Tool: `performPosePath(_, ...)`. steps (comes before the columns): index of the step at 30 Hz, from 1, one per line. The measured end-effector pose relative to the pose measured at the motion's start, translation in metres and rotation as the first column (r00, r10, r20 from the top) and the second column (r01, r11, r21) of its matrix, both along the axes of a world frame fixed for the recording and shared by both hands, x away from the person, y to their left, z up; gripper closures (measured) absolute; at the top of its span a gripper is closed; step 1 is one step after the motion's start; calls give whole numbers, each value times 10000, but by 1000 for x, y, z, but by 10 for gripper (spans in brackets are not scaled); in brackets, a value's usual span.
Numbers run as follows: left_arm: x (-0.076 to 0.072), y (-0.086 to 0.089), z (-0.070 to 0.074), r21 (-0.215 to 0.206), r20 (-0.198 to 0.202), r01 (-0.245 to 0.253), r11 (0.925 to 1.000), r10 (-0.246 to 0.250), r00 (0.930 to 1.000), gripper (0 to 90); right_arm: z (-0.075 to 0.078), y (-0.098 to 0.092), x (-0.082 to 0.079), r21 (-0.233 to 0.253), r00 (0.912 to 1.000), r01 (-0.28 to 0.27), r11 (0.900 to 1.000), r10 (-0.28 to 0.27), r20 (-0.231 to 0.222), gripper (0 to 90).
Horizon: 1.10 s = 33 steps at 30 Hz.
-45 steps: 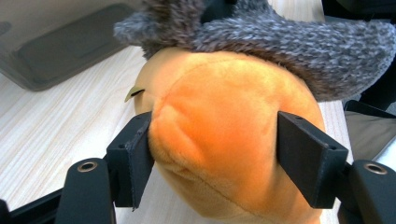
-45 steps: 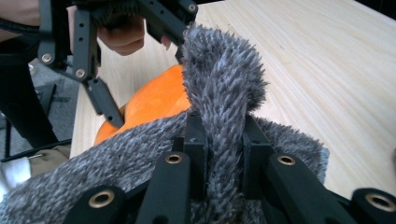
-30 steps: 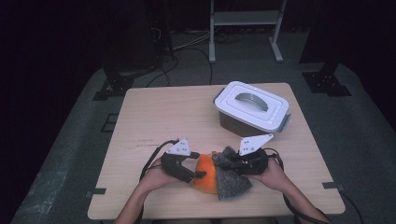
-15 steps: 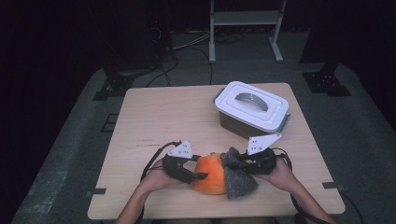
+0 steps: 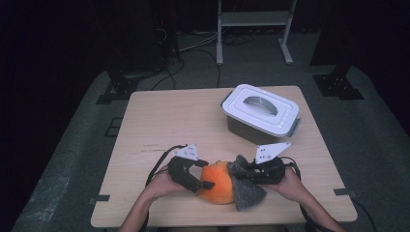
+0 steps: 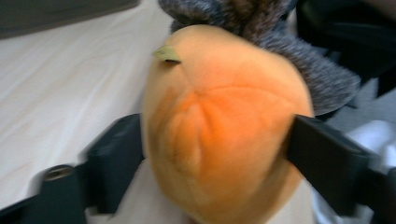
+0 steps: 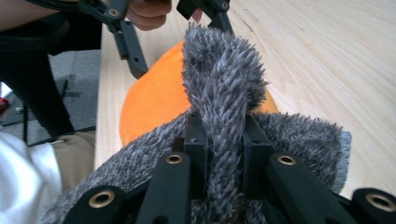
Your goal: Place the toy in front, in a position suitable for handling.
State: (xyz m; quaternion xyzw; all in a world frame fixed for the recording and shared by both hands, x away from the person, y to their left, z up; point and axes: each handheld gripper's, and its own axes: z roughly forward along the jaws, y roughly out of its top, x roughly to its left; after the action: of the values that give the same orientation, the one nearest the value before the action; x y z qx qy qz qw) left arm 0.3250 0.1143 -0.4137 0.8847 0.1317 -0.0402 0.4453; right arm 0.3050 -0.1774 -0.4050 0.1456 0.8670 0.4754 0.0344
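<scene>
Now left tool (image 5: 205,183) clamps orange plush (image 5: 218,182); right tool (image 5: 245,170) pinches grey fuzzy cloth (image 5: 246,191).

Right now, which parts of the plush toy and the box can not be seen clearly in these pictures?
- Orange plush, left gripper view: its lower end is cut off by the bottom edge; the image is blurred.
- Grey fur, right gripper view: the right gripper hides the pinched part.
- Box, high view: the closed lid hides its contents.
- High view: the plush's small tag is too small.
</scene>
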Motion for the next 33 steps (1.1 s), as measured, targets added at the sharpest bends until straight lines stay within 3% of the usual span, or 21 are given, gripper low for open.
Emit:
performPosePath(4, -8, -5, 3, 334, 996, 217, 9992, -249, 9947, 395, 6, 2, 0, -56, 9999, -127, 9999, 127, 39, 759)
performPosePath(9, -14, -8, 8, 475, 1982, 493, 9977, -578, 9785, 440, 22, 14, 4, 17, 9980, -329, 9995, 328, 538, 758)
performPosePath(12, -12, -5, 7, 323, 1992, 452, 9985, -508, 9786, 448, 23, 16, 9, -55, 9979, -367, 9993, 370, 539, 757)
performPosePath(15, -9, 1, 2, 51, 1614, 361, 9993, -364, 9862, 436, 15, 6, 15, -79, 9997, -64, 9999, 66, 256, 758)
performPosePath(18, -6, 1, 3, -1, 1103, 257, 9997, -255, 9936, 345, 4, -1, 13, 162, 10000, 75, 9998, -74, -59, 759)
performPosePath(21, -5, -1, 3, 2, 670, -21, 10000, 21, 9977, 191, -2, -4, 7, 260, 9998, 169, 9995, -166, -128, 760)
performPosePath(23, -4, -3, 0, -100, 220, 25, 9999, -23, 9998, 169, -3, -5, 3, 292, 9997, 214, 9993, -211, -113, 760)
performPosePath(28, -5, -13, 1, -228, -385, 200, 9995, -209, 9990, 148, -4, -3, -5, 204, 9998, 186, 9996, -186, -9, 762)
performPosePath(30, -7, -16, 1, -79, -188, 262, 9996, -264, 9995, 194, -3, -2, -7, 184, 9998, 174, 9997, -175, 16, 762)
performPosePath(33, -11, -16, 4, 170, 736, 411, 9990, -423, 9964, 383, 0, 0, -10, 81, 9998, 115, 9999, -116, 130, 762)
